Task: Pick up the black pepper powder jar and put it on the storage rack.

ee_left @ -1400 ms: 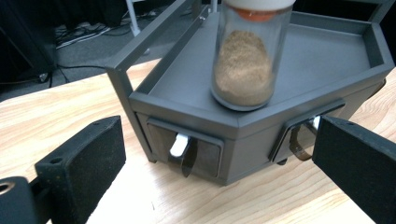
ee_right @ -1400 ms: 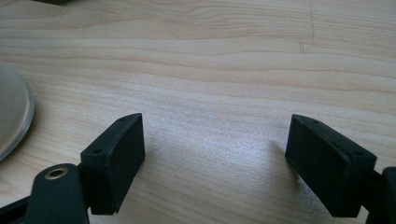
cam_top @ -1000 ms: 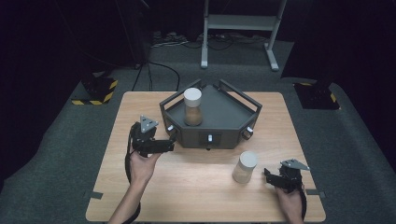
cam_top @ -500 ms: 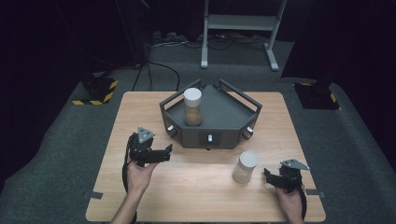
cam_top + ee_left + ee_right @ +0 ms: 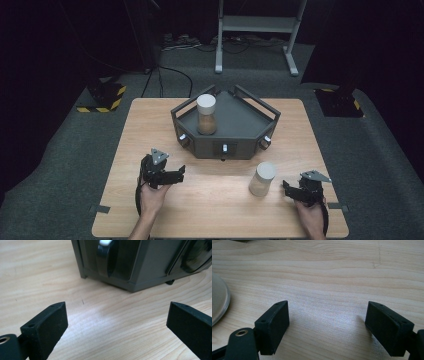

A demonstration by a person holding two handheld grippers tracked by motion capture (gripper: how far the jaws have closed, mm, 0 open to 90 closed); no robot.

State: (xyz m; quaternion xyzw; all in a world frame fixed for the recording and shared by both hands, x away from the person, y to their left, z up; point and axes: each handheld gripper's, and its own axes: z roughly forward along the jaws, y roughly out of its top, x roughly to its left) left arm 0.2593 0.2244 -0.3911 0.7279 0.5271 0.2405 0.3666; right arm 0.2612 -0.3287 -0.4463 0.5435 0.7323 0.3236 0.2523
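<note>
Dark room, grey carpet, a metal stand (image 5: 257, 30) at the back; light wooden table (image 5: 150, 120) in the middle.

High view: dark grey angular tray unit (image 5: 225, 127) sits ahead of both grippers, between them. A jar (image 5: 206, 114) with a white lid and brownish fill stands upright on its left part, long axis vertical. A second white-lidded jar (image 5: 262, 178) stands upright on the bare table, just beside the right gripper (image 5: 287, 190) on its inner side, apart from it.

Left gripper (image 5: 179, 172): held low over the table, jaws pointing toward the right and slightly toward the unit. Left hand (image 5: 151, 196) grips it from behind, forearm coming up from the near edge. Grey three-cornered plate on top.

Right gripper: near the table's front right corner, jaws pointing left at the loose jar. Right hand (image 5: 310, 215) behind it.

Left gripper view adds: jaws wide apart, nothing between them, wood grain below; a front corner of the unit (image 5: 130, 262) close ahead with a dark knob (image 5: 103, 257) carrying a white mark.

Right gripper view adds: jaws spread apart over bare wood, empty; a curved pale edge at far left (image 5: 218, 302), possibly the loose jar, cannot confirm.
</note>
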